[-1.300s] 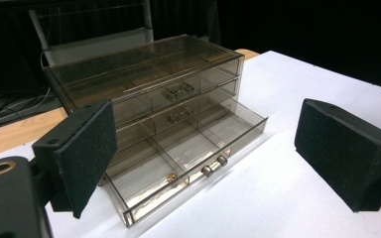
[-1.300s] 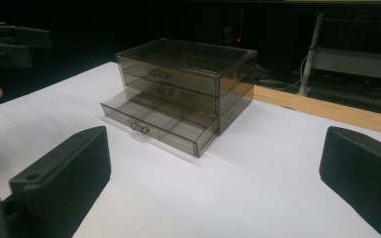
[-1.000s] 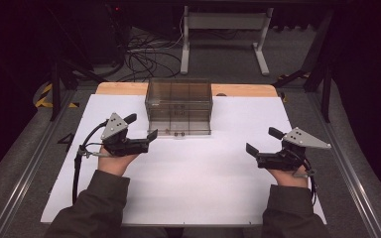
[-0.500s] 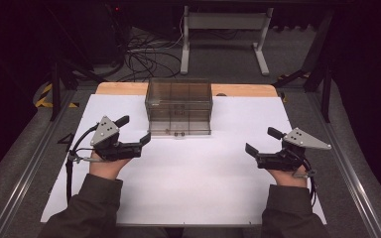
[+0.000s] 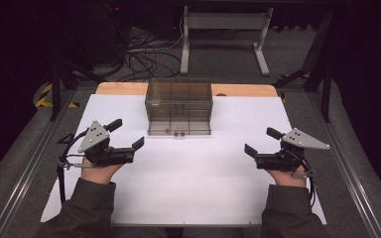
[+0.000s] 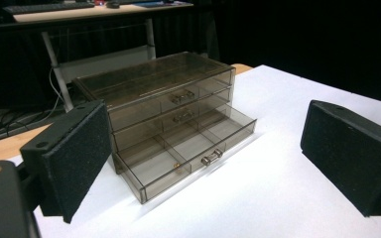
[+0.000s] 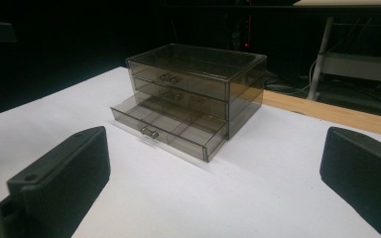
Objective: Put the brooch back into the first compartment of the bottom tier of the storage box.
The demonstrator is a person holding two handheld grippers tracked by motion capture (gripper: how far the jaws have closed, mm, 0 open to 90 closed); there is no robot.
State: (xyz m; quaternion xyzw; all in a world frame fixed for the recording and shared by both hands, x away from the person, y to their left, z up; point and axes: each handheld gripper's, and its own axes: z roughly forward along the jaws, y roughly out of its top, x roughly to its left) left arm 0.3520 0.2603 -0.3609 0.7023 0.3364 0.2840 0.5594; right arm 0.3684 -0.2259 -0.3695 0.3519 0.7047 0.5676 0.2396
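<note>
The left gripper [image 5: 128, 135] has just pulled back from the drawer box [image 5: 179, 106]. A second ago its tip sat right at the box's front left corner; now it hovers nearer the person and closer to the table's left edge, with bare white tabletop [image 5: 188, 183] between it and the box. The right gripper [image 5: 259, 141] has not shifted at all and keeps its place near the right edge.

The bottom drawer [image 6: 188, 151] stands slid out a little way from the box, while the two drawers above it sit flush. My reading is that the left hand has finished drawing that drawer open and let go, so the opening step looks done and whatever comes next starts from a rest position. The drawer's compartments look empty, though the smoky plastic makes that hard to be sure of from here.

Both grippers have their jaws spread wide and hold nothing. In the left gripper view the black pads [image 6: 72, 158] frame the box, the small metal knob [image 6: 211, 157] of the open drawer lying well ahead of them, between the two. The box itself stands at the middle of the table's far edge, just in front of the bare wooden strip [image 5: 121, 89], roughly midway between the two hands and well apart from each.
</note>
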